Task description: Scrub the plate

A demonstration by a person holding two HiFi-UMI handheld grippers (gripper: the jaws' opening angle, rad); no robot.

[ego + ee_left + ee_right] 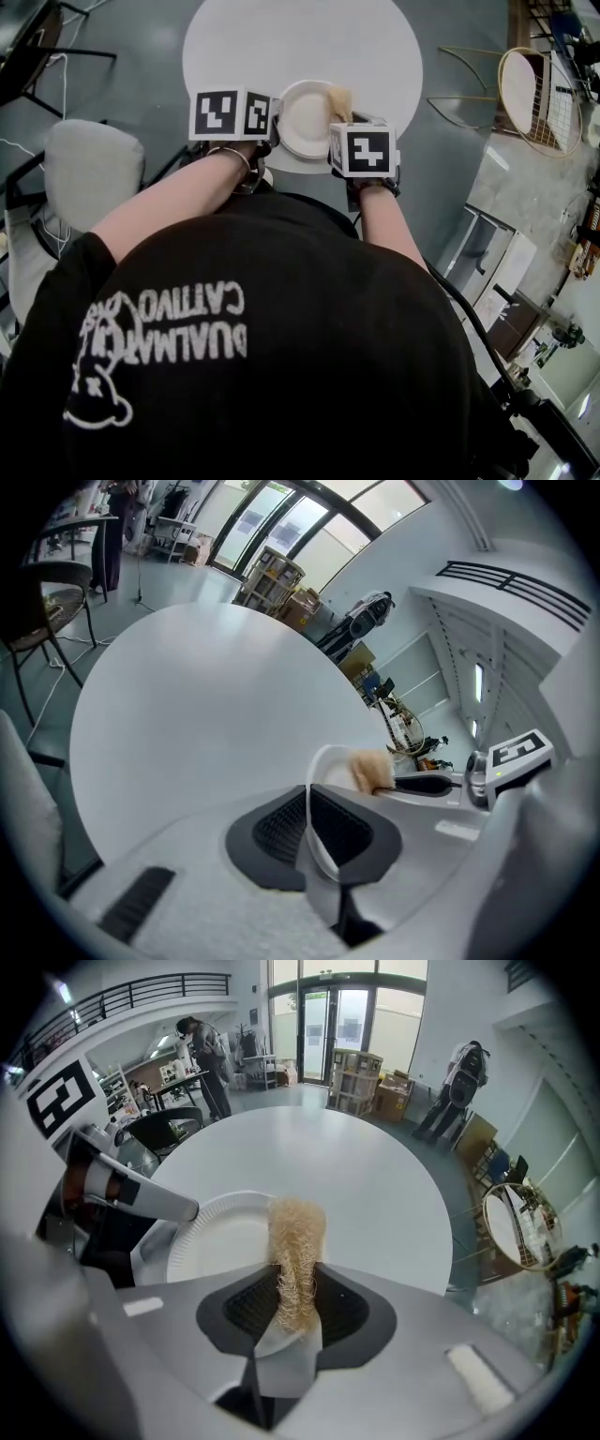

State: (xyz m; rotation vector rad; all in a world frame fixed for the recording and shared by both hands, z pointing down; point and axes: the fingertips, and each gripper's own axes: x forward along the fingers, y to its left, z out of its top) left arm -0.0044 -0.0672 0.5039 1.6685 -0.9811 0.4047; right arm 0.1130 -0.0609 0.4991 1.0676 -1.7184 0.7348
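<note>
Right tool (296, 1288): jaws narrow, clamped on the lower end of a tan fibrous scrubber (296, 1227). Most of the pad stands free above the jaws, its tip over the plate (220, 1246).

Left tool (309, 808): jaws nearly together, pinching the plate's thin rim edge-on.

Plate position: upper centre of the head view, between the two tools, at the near edge of the round white bench (366, 1171).

Risks, as judged:
- The scrubber is held only at one end. A hard press could fold it or drag it out of the jaws.
- The rim grip covers little area and the plate looks thin and light. Sideways scrubbing force could twist it free or flex it.
- The plate lies close to the bench's edge. Strokes pulled toward the person could slide it off if the left grip slips.
</note>
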